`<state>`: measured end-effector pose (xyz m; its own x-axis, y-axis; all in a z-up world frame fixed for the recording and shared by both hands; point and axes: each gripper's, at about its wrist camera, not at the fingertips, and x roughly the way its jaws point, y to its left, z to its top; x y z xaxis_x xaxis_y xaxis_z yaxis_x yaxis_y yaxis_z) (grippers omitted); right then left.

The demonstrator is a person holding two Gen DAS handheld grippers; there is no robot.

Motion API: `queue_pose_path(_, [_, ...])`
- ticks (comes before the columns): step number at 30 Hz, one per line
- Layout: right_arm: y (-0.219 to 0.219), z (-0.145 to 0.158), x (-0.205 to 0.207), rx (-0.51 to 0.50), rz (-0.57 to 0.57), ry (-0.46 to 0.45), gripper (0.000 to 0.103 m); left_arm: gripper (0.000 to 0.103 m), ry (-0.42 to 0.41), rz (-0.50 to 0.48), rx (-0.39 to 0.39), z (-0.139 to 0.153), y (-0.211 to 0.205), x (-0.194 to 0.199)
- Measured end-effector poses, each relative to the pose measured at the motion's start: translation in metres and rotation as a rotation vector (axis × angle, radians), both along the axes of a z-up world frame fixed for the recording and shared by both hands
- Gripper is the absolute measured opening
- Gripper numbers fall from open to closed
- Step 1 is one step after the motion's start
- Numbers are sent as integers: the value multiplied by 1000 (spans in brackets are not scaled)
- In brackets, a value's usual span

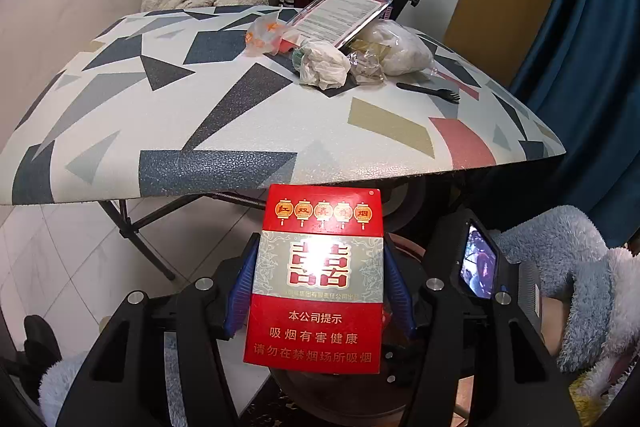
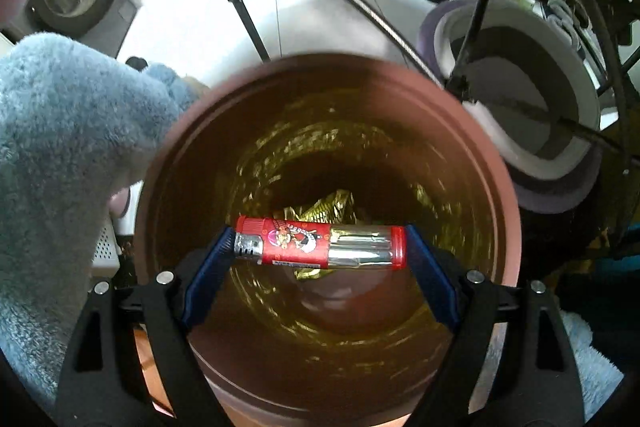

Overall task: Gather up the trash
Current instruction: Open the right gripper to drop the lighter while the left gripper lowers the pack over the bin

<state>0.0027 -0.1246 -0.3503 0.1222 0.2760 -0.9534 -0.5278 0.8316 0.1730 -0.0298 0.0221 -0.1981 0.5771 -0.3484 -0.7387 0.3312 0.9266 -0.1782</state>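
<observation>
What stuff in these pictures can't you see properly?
- Bin bottom, right wrist view: dark and blurred, and the lighter crosses it.
- Printing on the sheet, left wrist view: too small.
- Rubbish pile, left wrist view: crumpled together, pieces hard to tell apart.
- Cigarette pack, left wrist view: hides what lies behind it.

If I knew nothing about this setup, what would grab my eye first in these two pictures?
Probably the glossy red cigarette pack, clamped upright in the left hand-held gripper just below the edge of the table with the geometric-patterned top. Next, the red lighter, lying crosswise between the blue pads of the right hand-held gripper above the round reddish-brown bin. Crumpled bags and tissues are heaped at the table's far side.
</observation>
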Motion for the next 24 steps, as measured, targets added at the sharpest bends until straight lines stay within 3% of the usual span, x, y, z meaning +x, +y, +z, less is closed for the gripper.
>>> queue_pose_path(1, [-1,0,0,1,-4,0,94,56,1,1,0,0,0,0])
queue_pose_path(6, [-6,8,0,15,-34,-26,95,56,4,3,-2,-1,0,0])
queue_pose_path(8, [-9,20,-1,30,-44,-76,95,56,1,1,-3,-1,-1,0])
queue_pose_path(16, [-45,102,-17,134,-130,-387,96,56,-8,-22,-22,-1,-5,-4])
queue_pose_path(20, [-66,134,-20,132,-160,-530,96,56,-7,-47,-15,-2,-14,-5])
queue_pose_path(24, [-86,157,-17,138,-190,-620,97,56,-8,-88,-4,-5,-25,-8])
